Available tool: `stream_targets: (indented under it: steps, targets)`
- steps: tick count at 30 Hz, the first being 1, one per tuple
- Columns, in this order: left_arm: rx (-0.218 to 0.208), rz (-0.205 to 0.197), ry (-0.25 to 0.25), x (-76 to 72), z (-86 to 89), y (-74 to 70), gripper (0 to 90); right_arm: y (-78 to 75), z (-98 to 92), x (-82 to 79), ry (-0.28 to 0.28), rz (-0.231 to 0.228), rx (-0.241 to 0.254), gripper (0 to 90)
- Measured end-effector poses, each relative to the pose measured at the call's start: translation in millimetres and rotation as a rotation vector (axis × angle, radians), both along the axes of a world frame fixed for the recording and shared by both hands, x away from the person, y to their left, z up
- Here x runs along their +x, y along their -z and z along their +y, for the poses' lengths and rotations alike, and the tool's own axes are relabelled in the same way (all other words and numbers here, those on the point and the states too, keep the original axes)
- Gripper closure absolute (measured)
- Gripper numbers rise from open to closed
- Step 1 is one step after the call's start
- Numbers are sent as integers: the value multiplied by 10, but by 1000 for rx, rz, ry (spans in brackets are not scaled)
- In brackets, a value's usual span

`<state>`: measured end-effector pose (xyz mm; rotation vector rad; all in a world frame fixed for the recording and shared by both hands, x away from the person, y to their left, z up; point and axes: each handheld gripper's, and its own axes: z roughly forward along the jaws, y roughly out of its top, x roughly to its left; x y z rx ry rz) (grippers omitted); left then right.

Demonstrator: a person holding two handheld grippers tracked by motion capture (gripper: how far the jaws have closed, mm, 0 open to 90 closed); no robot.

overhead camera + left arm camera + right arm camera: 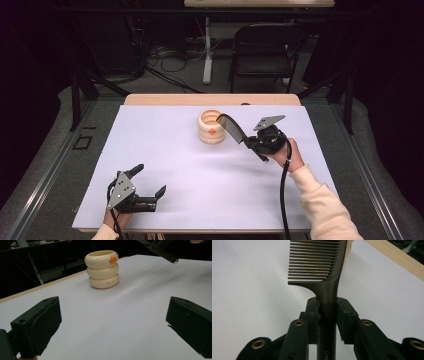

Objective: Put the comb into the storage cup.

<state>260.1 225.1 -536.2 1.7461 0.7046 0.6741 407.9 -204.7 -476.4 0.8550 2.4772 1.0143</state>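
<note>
A cream ribbed cup with an orange mark stands upright at the back middle of the white table. My right gripper is shut on the handle of a dark comb. The comb's toothed end reaches up and left to just beside the cup's rim. In the right gripper view both pads clamp the comb handle, the teeth pointing left. My left gripper rests near the front left of the table, jaws wide open and holding nothing. From the left gripper view the cup stands well ahead between the two open jaws.
White sheet covers the wooden table; its wood edge shows at the back. A black folding chair and a table leg stand on the floor beyond. Black cable trails from the right gripper.
</note>
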Motion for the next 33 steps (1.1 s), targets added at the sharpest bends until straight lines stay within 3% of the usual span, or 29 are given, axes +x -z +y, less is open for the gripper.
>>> stream_targets:
  steps: [33]
  targets:
    - [-3, -3, -5, -2, 17, -4, 2, -94, 230, 148, 11, -77, 86, 727]
